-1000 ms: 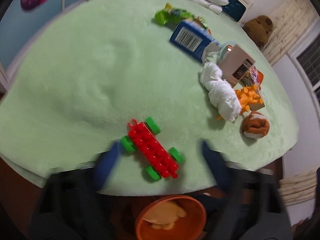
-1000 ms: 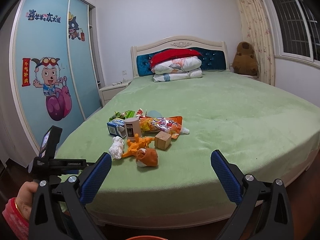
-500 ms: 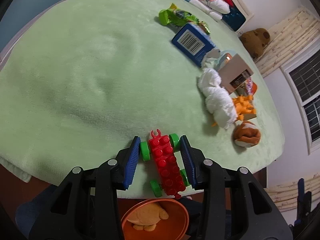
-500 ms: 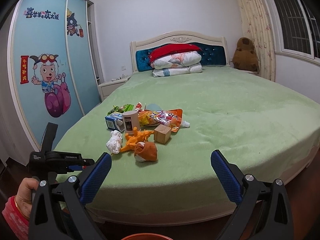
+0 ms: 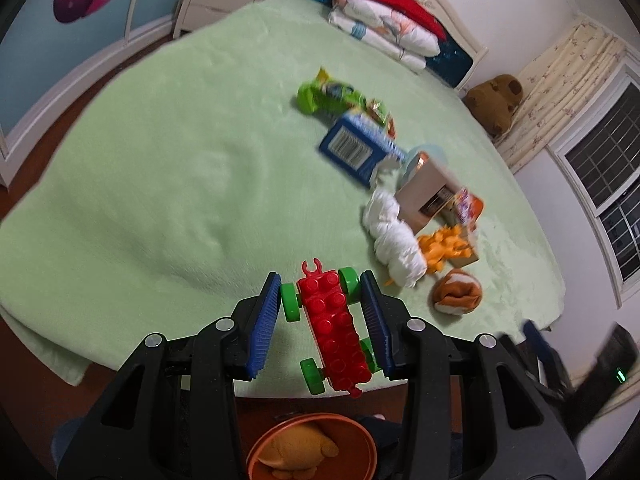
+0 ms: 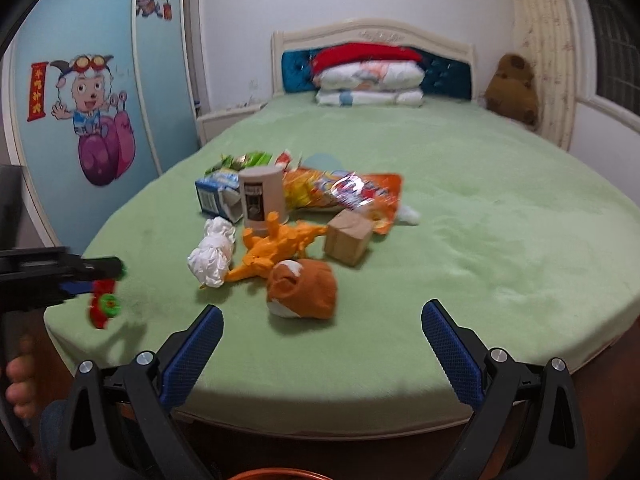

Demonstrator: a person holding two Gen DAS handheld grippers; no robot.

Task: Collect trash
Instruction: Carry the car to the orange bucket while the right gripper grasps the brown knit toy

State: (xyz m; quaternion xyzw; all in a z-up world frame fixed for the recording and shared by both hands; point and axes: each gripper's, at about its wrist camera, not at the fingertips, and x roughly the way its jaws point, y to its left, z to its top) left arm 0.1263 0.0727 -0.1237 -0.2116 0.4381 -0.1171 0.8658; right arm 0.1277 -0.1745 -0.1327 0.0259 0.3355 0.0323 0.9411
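My left gripper (image 5: 320, 286) is shut on a red brick toy car (image 5: 332, 328) with green wheels and holds it above the bed's front edge; it also shows in the right wrist view (image 6: 102, 304). My right gripper (image 6: 322, 316) is open and empty, just short of the pile. The pile on the green bed holds a white crumpled tissue (image 6: 212, 256), an orange toy (image 6: 276, 246), a brown plush (image 6: 302, 290), a blue carton (image 6: 218, 196), a beige cylinder (image 6: 262, 200), a wooden cube (image 6: 348, 236) and snack wrappers (image 6: 344, 192).
An orange bin (image 5: 312, 446) with a yellow item inside sits below the left gripper; its rim (image 6: 276, 474) shows under the right one. Pillows (image 6: 368, 80) and a brown teddy (image 6: 512, 88) are at the headboard. A wardrobe (image 6: 92, 92) stands left.
My left gripper closed on the red toy car and has lifted it off the blanket. The right gripper moved closer to the pile, still open.
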